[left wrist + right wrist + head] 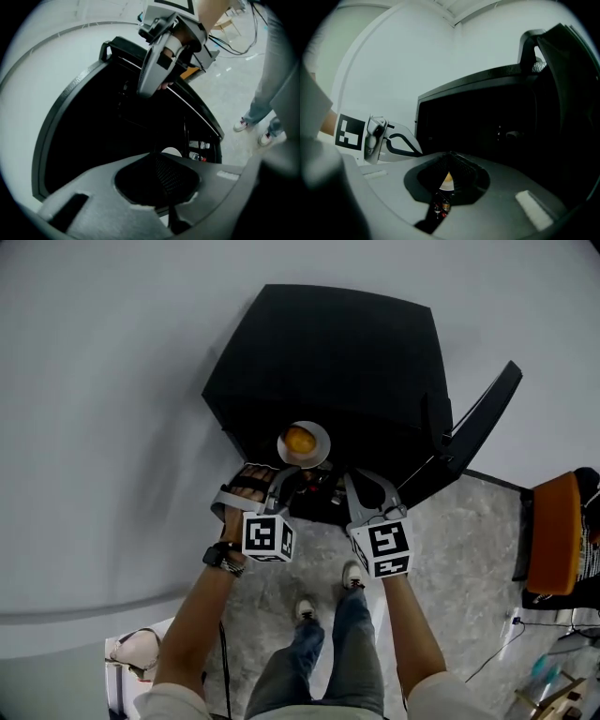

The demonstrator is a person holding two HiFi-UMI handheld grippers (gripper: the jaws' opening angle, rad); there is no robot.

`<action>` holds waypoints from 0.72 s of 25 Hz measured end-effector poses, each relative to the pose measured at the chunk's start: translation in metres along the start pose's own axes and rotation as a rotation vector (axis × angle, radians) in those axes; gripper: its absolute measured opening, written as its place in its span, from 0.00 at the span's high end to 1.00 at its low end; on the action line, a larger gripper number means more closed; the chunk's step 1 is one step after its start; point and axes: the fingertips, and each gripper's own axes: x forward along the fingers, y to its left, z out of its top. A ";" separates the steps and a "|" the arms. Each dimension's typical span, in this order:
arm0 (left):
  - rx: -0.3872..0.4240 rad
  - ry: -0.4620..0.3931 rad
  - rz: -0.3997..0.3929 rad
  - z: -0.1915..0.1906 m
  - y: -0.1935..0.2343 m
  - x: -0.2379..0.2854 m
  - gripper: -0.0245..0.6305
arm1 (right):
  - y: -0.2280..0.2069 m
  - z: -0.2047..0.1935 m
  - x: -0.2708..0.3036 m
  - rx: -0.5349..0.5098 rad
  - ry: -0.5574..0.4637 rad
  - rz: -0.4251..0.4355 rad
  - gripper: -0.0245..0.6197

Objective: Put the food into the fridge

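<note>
Food: an orange-yellow mound on a small white plate, sitting at the mouth of the fridge. As far as we can judge it is not yet on a shelf.
Plate hold: the left gripper reaches in from the near left. Its jaws are pressed together with the white rim showing right at their tips, so we read it as clamped on the plate's near edge.
Right gripper: this one is just right of the plate and apart from it, with its jaws closed on nothing (through the slot under its tips we glimpse the plate and food below).
Fridge: a low black box against a pale wall. The interior is dark and we cannot make out shelves.
Door: the door is swung open to the right.
Bottles: a few small ones stand low in the opening, below the plate.
Stage: we judge the plate to be at the threshold, with setting down, release and shutting the door left to do.
Risk, tilt: the plate is gripped at one edge only, so the load beyond the jaws could make it droop and let the food slide off.
Risk, knock: in that dark interior the far rim could catch the frame or a shelf edge and twist the plate out of the jaws.
Risk, bottles: lowering the plate too far could topple them.
</note>
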 end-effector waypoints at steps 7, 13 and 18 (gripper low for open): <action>-0.181 -0.057 0.033 0.027 0.017 -0.043 0.95 | -0.003 0.025 -0.037 -0.029 0.010 -0.036 0.95; -0.393 -0.124 0.109 0.042 0.047 -0.079 0.95 | -0.003 0.048 -0.063 -0.039 0.004 -0.050 0.95; -0.553 -0.190 0.147 0.049 0.072 -0.110 0.95 | 0.000 0.075 -0.079 -0.057 -0.017 -0.057 0.95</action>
